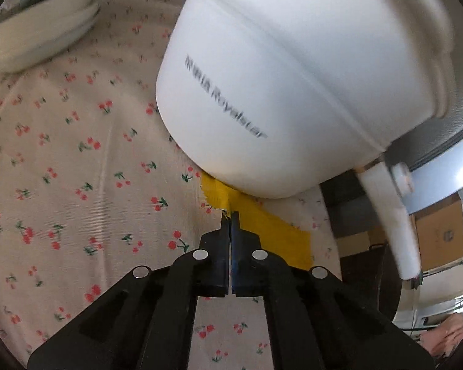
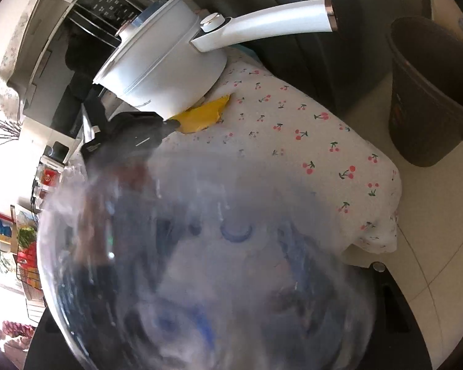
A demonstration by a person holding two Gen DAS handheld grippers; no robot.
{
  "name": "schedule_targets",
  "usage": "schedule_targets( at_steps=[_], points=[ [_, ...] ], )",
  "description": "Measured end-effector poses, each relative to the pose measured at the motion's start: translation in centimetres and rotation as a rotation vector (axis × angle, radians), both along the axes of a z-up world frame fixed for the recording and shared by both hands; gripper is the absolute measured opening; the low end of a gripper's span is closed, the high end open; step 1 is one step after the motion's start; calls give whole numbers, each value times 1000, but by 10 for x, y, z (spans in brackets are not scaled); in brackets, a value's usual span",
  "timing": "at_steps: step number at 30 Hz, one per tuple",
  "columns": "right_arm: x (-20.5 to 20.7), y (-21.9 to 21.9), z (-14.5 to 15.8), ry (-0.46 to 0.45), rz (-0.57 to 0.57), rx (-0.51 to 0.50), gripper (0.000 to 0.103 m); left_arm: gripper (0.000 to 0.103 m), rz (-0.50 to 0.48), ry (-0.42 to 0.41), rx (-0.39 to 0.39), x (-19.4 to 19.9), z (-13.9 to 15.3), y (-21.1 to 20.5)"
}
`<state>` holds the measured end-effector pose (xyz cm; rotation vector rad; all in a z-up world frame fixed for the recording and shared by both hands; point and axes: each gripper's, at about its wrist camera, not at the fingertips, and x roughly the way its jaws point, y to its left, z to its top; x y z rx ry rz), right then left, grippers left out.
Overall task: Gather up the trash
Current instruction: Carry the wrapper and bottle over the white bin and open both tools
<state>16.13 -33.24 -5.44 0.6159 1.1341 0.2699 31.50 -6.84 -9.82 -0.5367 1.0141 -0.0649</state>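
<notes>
A flat yellow wrapper (image 1: 262, 225) lies on the cherry-print tablecloth (image 1: 77, 154), partly under the white electric pot (image 1: 277, 77). My left gripper (image 1: 230, 215) is shut with its tips pinching the wrapper's near edge. In the right wrist view the left gripper (image 2: 169, 123) shows at the yellow wrapper (image 2: 203, 114) beside the pot (image 2: 163, 67). A clear plastic bottle (image 2: 206, 262) fills the right wrist view, held between my right gripper's fingers, which are mostly hidden behind it.
A brown bin (image 2: 432, 92) stands on the tiled floor right of the table. The pot's white handle (image 2: 271, 21) sticks out over the table edge. A stack of white bowls (image 1: 43, 30) sits at the far left. Cardboard boxes (image 1: 438, 237) stand beyond the table.
</notes>
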Motion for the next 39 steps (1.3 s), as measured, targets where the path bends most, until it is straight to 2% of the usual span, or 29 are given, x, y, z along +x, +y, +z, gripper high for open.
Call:
schedule_targets(
  at_steps=[6,9,18,22,25,31,39],
  points=[
    [-3,3,8,-36,14,21,64,0,-79,-90,65,-32,43,13],
    [-5,7,16,-56,20,16,64,0,-109,-96,92,-51,59,28],
    [-21,20,41,-121,43,-11,64,0,-194,-158,43,-133,110,68],
    [-38,24,55,-157,47,-18,64,0,-244,-176,56,-169,126,79],
    [-50,28,65,-186,52,-40,64,0,-282,-224,46,-203,139,92],
    [-90,37,55,-179,61,-99,64,0,-361,-208,-10,-244,129,94],
    [-148,36,33,-137,70,-212,64,0,-569,-134,16,-270,93,38]
  ],
)
